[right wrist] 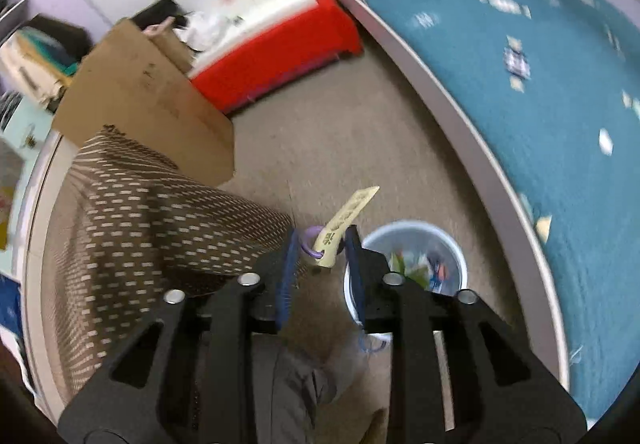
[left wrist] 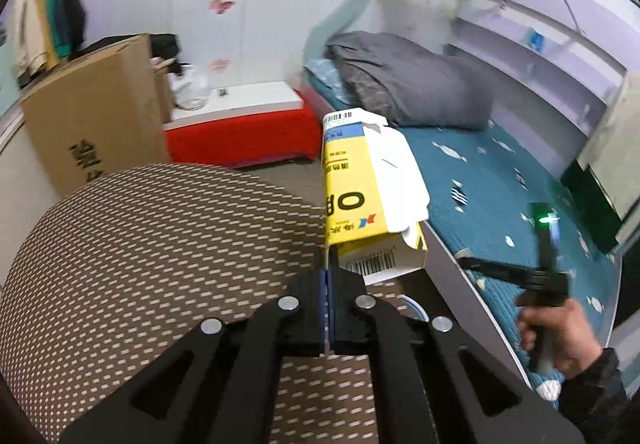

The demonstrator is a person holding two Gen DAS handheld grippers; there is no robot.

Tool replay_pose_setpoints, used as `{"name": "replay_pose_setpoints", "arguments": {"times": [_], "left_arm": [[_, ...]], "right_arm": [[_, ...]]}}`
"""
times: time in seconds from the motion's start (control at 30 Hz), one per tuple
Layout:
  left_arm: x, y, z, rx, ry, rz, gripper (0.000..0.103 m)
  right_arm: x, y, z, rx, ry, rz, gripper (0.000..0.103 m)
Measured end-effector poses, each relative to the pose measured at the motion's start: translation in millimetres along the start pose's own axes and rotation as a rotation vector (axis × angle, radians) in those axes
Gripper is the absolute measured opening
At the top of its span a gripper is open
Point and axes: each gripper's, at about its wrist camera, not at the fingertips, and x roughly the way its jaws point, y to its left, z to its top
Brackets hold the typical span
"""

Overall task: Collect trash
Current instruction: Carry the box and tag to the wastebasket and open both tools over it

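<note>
Now, by item, left to right:
Left gripper [left wrist: 328, 276]: clamped on the bottom flap of the yellow carton [left wrist: 360, 184], which rises toward 12 o'clock.
Carton handling: likely light, thin card, crushable; an edge pinch suits it.
Right gripper [right wrist: 320, 252]: jaws apart; pale paper tag [right wrist: 348, 220] with purple ring between them, apparently loose.
Wastebasket [right wrist: 416, 232]: at 3 o'clock of the tag, just beside.

bin [right wrist: 416, 244]: near half hidden behind my right gripper [right wrist: 320, 252]
bin contents: blurred, can't identify
my right hand [left wrist: 560, 328]: motion-smeared
</note>
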Motion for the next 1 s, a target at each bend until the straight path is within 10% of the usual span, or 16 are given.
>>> {"name": "replay_pose_setpoints", "arguments": {"times": [0.03, 0.2, 0.8, 0.87, 0.93, 1.0], "left_arm": [[4.9, -9.5, 2.5, 0.017, 0.009, -0.010, 0.001], [36.6, -48.4, 10.7, 0.087, 0.064, -0.055, 0.001], [208.6, -172.0, -27.5, 0.291, 0.435, -0.134, 0.003], [231.4, -179.9, -30.5, 0.328, 0.499, -0.106, 0.015], [247.5, -183.4, -30.4, 0.310, 0.524, -0.143, 0.096], [254.3, -185.8, -30.7, 0.326, 0.485, -0.072, 0.097]], "right_arm": [[3.7, -5.8, -0.2, 0.024, 0.001, 0.003, 0.062], [-0.7, -34.0, -6.6, 0.109, -0.027, 0.014, 0.082], [-103.6, -77.3, -16.8, 0.198, -0.249, 0.034, 0.091], [-109.2, -77.5, -20.0, 0.195, -0.259, 0.036, 0.091], [-112.3, -76.5, -24.9, 0.194, -0.266, 0.037, 0.091], [-113.2, -76.2, -29.2, 0.196, -0.264, 0.042, 0.091]]}}
